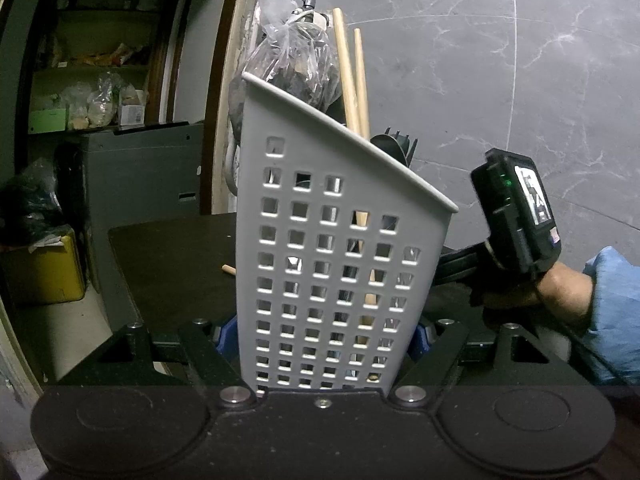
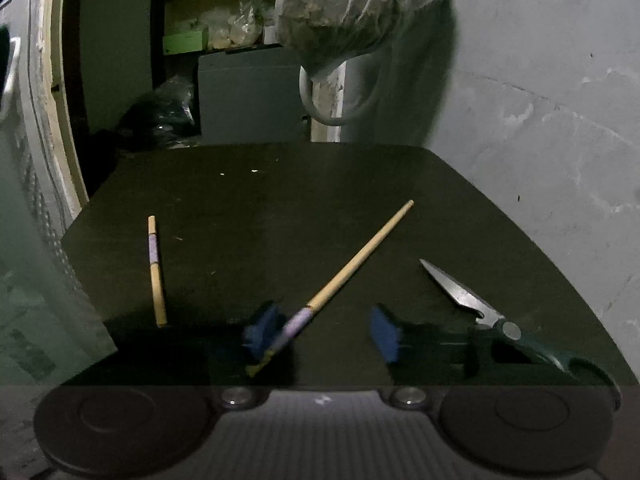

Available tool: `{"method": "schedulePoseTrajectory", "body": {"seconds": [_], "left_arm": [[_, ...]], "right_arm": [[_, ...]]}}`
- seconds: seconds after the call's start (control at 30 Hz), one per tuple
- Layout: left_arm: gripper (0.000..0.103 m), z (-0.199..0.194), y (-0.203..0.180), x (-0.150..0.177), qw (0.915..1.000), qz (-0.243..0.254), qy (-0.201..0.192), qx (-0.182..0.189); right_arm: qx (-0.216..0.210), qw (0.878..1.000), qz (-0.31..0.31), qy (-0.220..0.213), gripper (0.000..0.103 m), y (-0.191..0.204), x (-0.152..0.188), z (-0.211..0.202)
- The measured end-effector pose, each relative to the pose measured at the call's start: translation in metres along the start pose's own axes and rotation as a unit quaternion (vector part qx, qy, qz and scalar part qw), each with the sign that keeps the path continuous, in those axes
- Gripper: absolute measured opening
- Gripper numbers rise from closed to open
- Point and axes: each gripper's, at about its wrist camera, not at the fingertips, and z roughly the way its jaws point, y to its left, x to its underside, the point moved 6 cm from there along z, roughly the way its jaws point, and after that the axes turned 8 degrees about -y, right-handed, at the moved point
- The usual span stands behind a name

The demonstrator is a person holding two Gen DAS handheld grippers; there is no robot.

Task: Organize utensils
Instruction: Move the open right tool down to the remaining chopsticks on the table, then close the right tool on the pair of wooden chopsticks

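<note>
Pads of the right gripper point(image 2: 320, 336) straddle the nearer chopstick point(image 2: 340, 280), jaws half-wide, not yet pinching; centre on its purple band before closing. Beyond, the left gripper point(image 1: 320, 340) clamps the utensil caddy point(image 1: 332, 240) upright on the table point(image 1: 172, 264).

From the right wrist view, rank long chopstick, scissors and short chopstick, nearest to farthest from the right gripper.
1. Long chopstick: between the right gripper's fingers, against the left one.
2. Scissors: just right.
3. Short chopstick: far left.
</note>
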Motion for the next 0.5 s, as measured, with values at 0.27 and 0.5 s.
{"method": "schedulePoseTrajectory", "body": {"seconds": [0.27,0.5], "left_arm": [[0.078,-0.001,0.0,0.0,1.0,0.0,0.0,0.0],[0.078,-0.001,0.0,0.0,1.0,0.0,0.0,0.0]], "right_arm": [[-0.03,0.999,0.023,0.016,0.008,-0.01,0.007,-0.019],[-0.066,0.997,-0.026,0.033,0.007,-0.001,0.021,-0.052]]}}
